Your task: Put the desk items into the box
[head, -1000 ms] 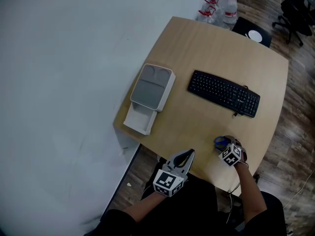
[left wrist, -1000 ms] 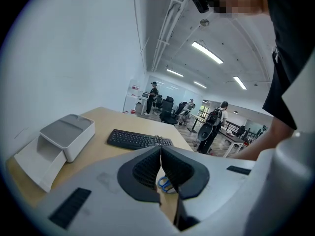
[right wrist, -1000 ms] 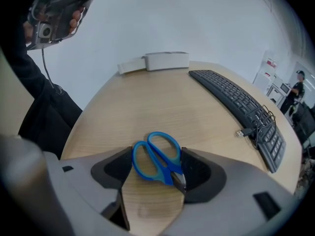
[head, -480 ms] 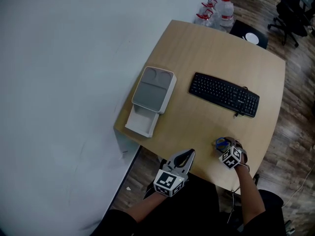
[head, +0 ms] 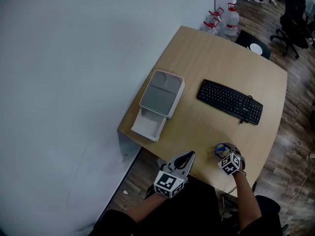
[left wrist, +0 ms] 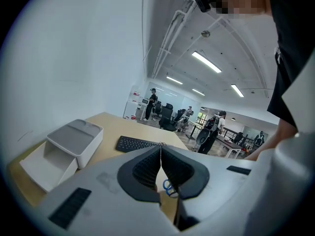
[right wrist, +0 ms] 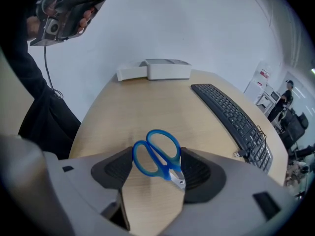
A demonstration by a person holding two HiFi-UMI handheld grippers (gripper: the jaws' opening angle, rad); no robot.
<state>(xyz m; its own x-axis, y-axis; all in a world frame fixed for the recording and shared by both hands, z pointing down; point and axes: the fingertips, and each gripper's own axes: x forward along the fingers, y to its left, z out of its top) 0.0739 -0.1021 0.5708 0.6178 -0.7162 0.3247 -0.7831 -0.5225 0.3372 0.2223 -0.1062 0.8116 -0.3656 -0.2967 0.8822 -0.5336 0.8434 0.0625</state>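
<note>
While my right fingers (right wrist: 112, 171) clasp the blue loop-handled scissors (right wrist: 165, 170) above the smooth wooden desk (right wrist: 147, 107), my left fingers (left wrist: 146, 169) are clenched.

Head view shifted, box (head: 162, 93) and keyboard (head: 230, 101) now lower-right in frame

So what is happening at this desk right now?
A person holds a gripper in each hand. The right gripper is closed on blue-handled metal scissors at the near edge of the light wooden desk. The left gripper is shut and empty. The white-and-grey box and black keyboard lie farther along the desk.
</note>
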